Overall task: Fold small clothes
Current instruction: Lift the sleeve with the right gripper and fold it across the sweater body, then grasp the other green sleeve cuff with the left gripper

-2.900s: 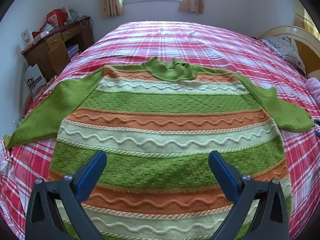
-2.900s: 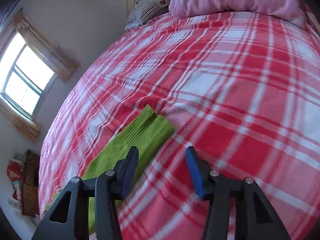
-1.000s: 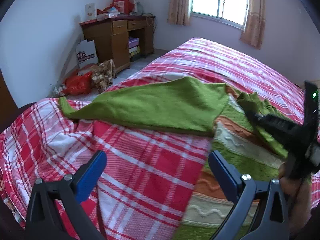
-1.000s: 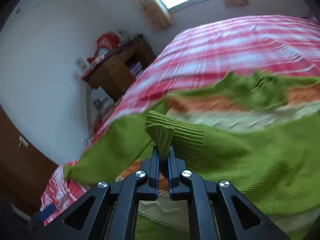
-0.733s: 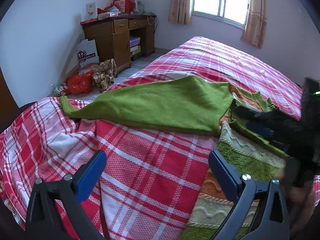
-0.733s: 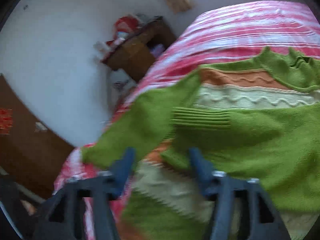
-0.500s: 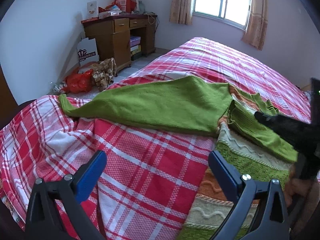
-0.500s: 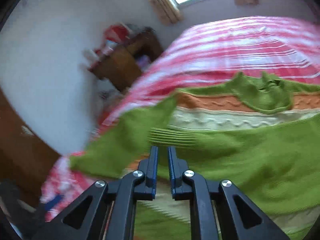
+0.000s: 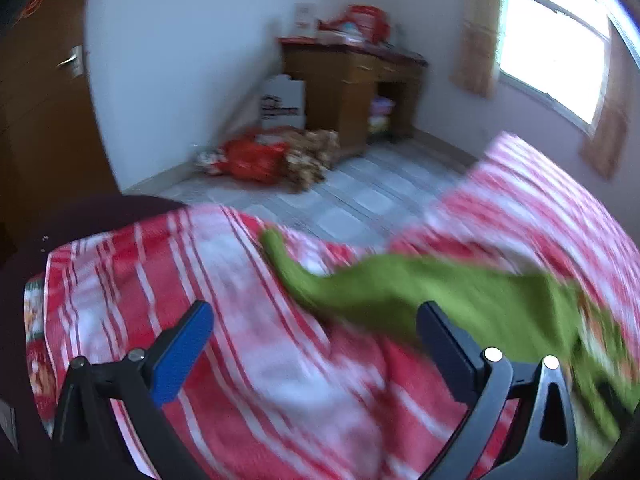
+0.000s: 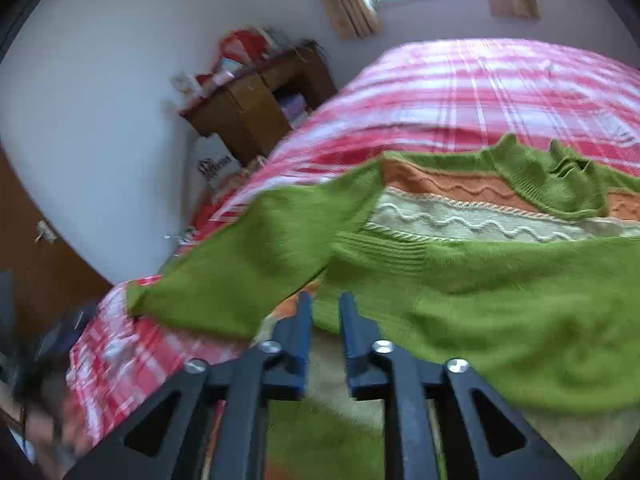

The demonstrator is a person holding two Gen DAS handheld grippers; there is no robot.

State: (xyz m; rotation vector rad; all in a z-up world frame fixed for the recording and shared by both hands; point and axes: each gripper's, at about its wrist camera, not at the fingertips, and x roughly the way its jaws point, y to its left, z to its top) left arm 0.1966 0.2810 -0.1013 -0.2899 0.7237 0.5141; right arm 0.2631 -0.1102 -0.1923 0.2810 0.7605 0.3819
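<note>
A striped green, orange and cream sweater (image 10: 500, 216) lies on the red plaid bed (image 10: 480, 92). Its right sleeve (image 10: 500, 280) is folded across the body, ribbed cuff at the left. Its left sleeve (image 10: 256, 256) stretches out flat towards the bed's left edge, and also shows blurred in the left wrist view (image 9: 400, 284). My right gripper (image 10: 324, 312) hovers just below the folded cuff, jaws nearly closed, a narrow gap, holding nothing. My left gripper (image 9: 316, 324) is wide open above the bed, close to the outstretched sleeve's cuff end (image 9: 276, 244).
A wooden desk (image 9: 352, 80) with clutter stands by the wall under the window (image 9: 552, 40). Bags and a white box (image 9: 280, 100) lie on the tiled floor beside the bed. A brown door (image 9: 40, 88) is at the left.
My right gripper let go of the right sleeve's cuff, which now lies across the sweater body, and drew back. My left gripper swung left towards the outstretched left sleeve's end.
</note>
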